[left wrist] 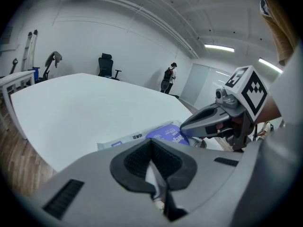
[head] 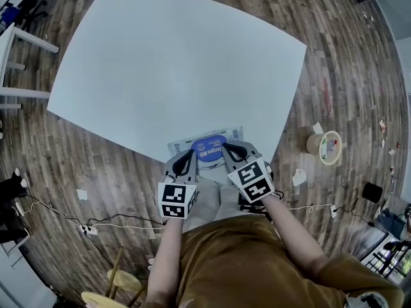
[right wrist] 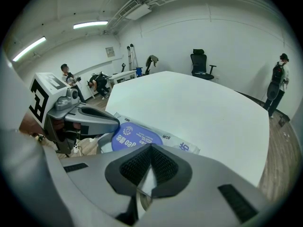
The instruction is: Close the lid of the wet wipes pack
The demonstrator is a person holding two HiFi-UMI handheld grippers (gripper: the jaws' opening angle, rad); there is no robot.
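Bright, even light from ceiling strips [right wrist: 90,25] — shadows faint. The white table [head: 173,63] nearly washes out. Heavy fisheye bending, dark vignetted corners — the left gripper [left wrist: 152,145] looms soft.

Office-like lab room

I stand at a big white table [head: 167,63] on wood-plank floor [head: 96,172]; an office chair [right wrist: 202,63], ceiling strip lights [right wrist: 90,25] and floor cables [head: 58,212] surround me.

Left gripper [head: 185,164] and right gripper [head: 234,153] side by side, jaws together.
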